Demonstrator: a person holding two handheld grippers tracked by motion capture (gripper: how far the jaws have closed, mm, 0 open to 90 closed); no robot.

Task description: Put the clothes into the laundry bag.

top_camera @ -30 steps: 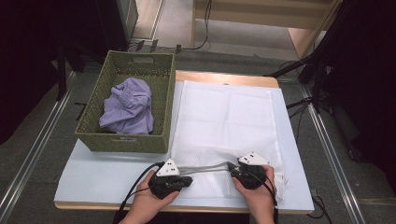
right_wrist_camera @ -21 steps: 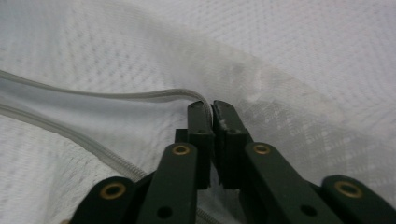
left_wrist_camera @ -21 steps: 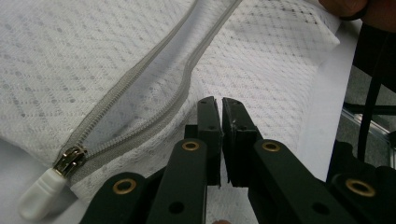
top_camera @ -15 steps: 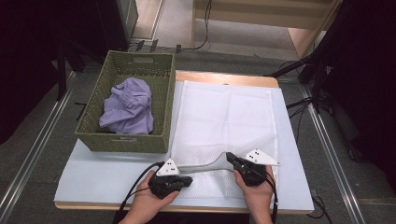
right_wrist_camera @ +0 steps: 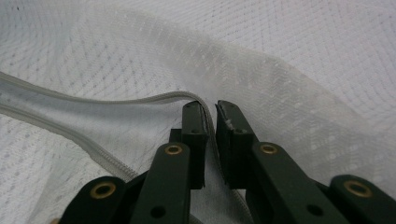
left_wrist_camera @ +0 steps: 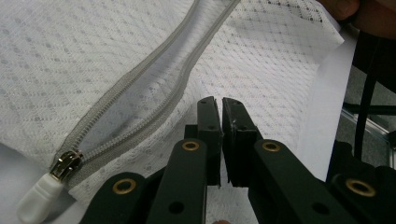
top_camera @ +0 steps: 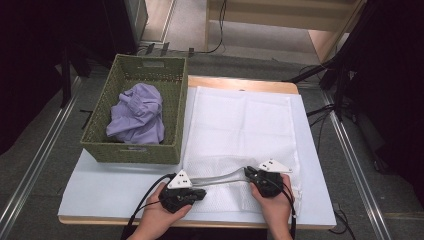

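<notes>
In the high view, the white mesh laundry bag point(top_camera: 240, 130) is spread on the table point(top_camera: 100, 190), beside the green basket point(top_camera: 135, 150); both grippers are held at its near, unzipped edge.

In the left gripper view, the left gripper point(left_wrist_camera: 220, 105) is pinched on mesh just beside the zipper point(left_wrist_camera: 140, 107); the white-tabbed slider point(left_wrist_camera: 60, 165) is seen lower left.

In the right gripper view, the right gripper point(right_wrist_camera: 208, 108), whose jaws have just been opening slightly, is clamped on the zipper's edge.

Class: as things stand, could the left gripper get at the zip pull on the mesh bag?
Probably yes. The zip pull lies bare on the mesh bag just beside the left gripper, but its fingers are shut on the mesh.
</notes>
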